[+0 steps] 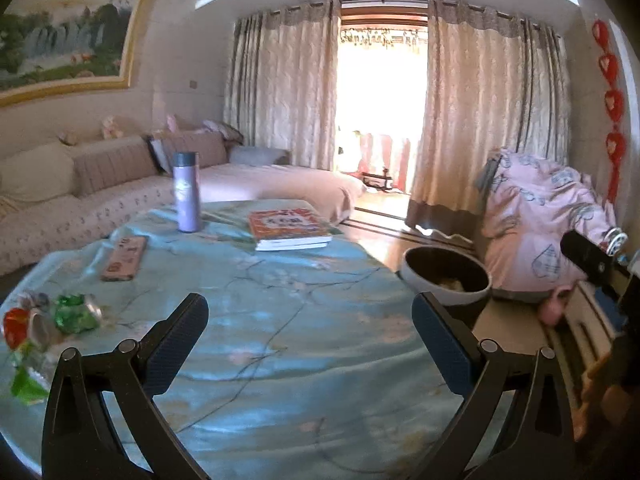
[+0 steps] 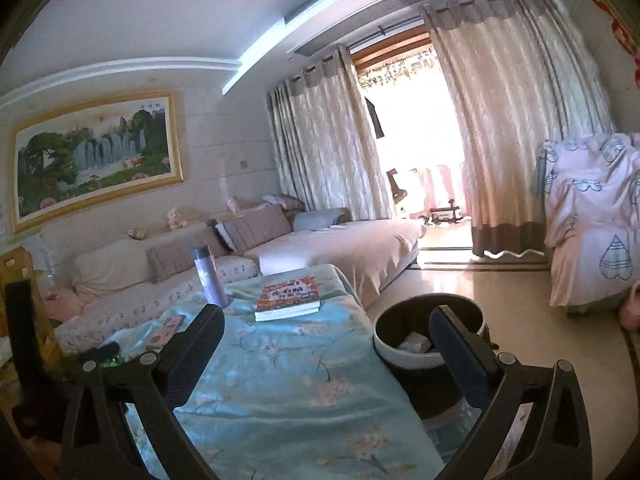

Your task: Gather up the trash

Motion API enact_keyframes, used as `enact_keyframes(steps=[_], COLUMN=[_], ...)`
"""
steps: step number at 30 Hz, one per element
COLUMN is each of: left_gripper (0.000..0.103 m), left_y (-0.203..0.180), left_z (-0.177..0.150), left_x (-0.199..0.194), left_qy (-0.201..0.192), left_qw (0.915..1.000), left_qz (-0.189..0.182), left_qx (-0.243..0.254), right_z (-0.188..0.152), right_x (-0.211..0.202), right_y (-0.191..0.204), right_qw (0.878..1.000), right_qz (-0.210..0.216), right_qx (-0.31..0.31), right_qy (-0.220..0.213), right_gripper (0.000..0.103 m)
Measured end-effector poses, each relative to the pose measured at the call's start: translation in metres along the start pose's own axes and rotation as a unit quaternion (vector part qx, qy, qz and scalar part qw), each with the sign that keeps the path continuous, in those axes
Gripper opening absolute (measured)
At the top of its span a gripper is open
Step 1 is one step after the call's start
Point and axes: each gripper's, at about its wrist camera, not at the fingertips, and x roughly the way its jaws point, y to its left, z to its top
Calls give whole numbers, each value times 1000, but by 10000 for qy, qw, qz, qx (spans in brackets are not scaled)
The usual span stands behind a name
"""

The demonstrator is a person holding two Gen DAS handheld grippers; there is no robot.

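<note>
Crushed cans lie at the table's left edge: a green one (image 1: 76, 314) and a red one (image 1: 16, 326), with a green scrap (image 1: 24, 386) nearer me. A round bin (image 1: 446, 276) with a white rim and dark liner stands on the floor off the table's right side, with pale rubbish in its bottom; it shows as the bin (image 2: 404, 332) in the right wrist view. My left gripper (image 1: 310, 310) hangs open over the blue cloth with nothing between its fingers. My right gripper (image 2: 326, 322) is open and empty too, its right finger (image 2: 460, 352) in front of the bin.
On the blue flowered tablecloth (image 1: 280, 320) stand a lilac flask (image 1: 186, 192), an orange book (image 1: 288, 228) and a pink phone (image 1: 124, 258). A long sofa (image 1: 80, 200) runs behind the table. A pink-covered piece of furniture (image 1: 540, 216) stands at the right, curtains behind.
</note>
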Motion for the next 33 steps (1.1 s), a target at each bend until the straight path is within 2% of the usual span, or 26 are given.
enact_keyframes(steps=[6,15,23,33], left_gripper=[103,103,103,103], left_y=[9,3,1,1], left_z=[-27,-49,-49,-50], left_x=[1,-7,-11,-11], left_qy=[1,-29,-138,-106], left_qw=[9997,9988,9976,9976], left_qz=[226,414,582,608], left_qx=[-17,255,340,323], right_z=[-35,-56,-59,-58], right_x=[-1,4,2,1], right_y=[10,8,8,3], right_qw=[9996,9984,9982,9984], right_qz=[-169,-279,-325,-300], right_qx=[-177,-285,-336,-288], right_qy=[125,392,373,384], right_gripper=[103,103,103,103])
